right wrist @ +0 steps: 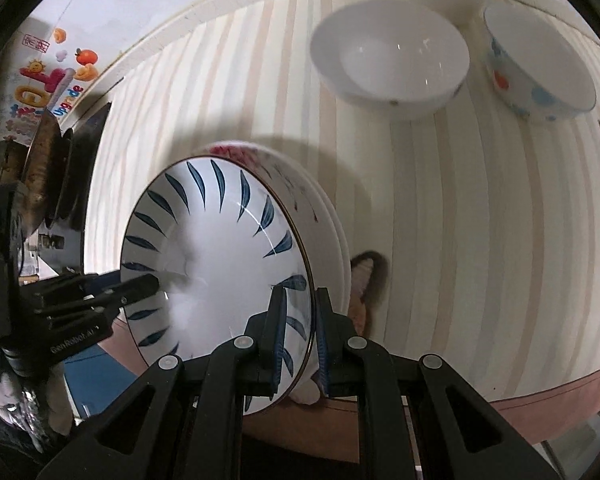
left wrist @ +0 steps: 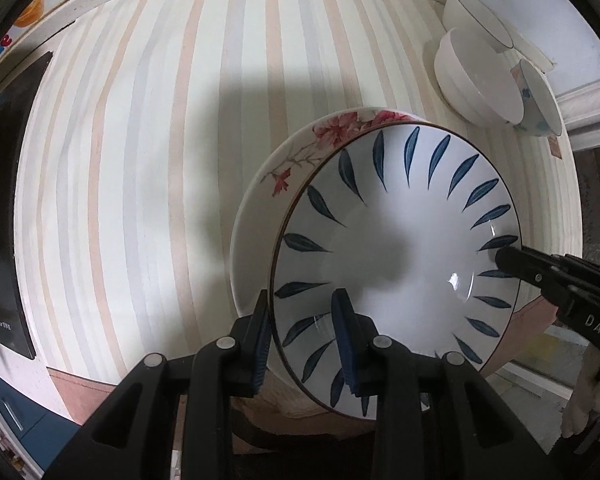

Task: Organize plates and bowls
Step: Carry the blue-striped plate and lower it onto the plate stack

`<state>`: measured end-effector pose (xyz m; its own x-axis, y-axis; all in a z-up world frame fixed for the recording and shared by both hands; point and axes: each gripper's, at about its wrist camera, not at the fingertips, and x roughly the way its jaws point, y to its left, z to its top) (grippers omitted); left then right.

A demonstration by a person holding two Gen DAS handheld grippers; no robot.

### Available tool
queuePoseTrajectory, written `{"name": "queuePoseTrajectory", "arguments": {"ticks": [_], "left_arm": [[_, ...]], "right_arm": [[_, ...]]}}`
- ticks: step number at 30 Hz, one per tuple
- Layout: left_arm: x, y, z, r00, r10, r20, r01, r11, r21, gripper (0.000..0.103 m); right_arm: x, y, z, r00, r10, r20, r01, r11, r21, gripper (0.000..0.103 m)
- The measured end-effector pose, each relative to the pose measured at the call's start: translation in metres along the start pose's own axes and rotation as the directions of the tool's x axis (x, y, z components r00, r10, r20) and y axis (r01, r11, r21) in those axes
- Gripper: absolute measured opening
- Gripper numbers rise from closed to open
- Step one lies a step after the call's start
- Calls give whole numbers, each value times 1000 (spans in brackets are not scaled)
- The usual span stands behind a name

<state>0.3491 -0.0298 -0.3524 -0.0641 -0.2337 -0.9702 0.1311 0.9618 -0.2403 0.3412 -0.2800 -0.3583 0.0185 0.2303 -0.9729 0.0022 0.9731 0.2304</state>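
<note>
- Both grippers have the blue-leaf plate [left wrist: 396, 248] by its rim: left gripper [left wrist: 306, 344] pinches the near-left edge, right gripper [right wrist: 300, 324] the opposite edge, fingers closed on the rim.
- It sits over the floral plate [left wrist: 300, 152], near the counter's front edge.
- Probably best to lower it level and centred, then let both sides go together so nothing slides.
- Striped cloth [left wrist: 160, 140] covers the counter; three bowls [right wrist: 392, 56] sit far right, by a white wall.

Left gripper [left wrist: 305, 340] and right gripper [right wrist: 300, 336] both clamped.
</note>
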Motion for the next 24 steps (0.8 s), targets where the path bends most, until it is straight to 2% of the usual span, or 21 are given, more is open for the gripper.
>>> {"name": "queuePoseTrajectory", "arguments": {"ticks": [8, 24], "left_arm": [[14, -2, 7, 999, 37, -3, -37, 999, 2, 27], [20, -17, -13, 997, 73, 21, -72, 997, -34, 27]], "right_arm": [[13, -9, -3, 1000, 15, 1, -15, 1000, 20, 16], [20, -10, -2, 1000, 29, -7, -29, 1000, 11, 16]]}}
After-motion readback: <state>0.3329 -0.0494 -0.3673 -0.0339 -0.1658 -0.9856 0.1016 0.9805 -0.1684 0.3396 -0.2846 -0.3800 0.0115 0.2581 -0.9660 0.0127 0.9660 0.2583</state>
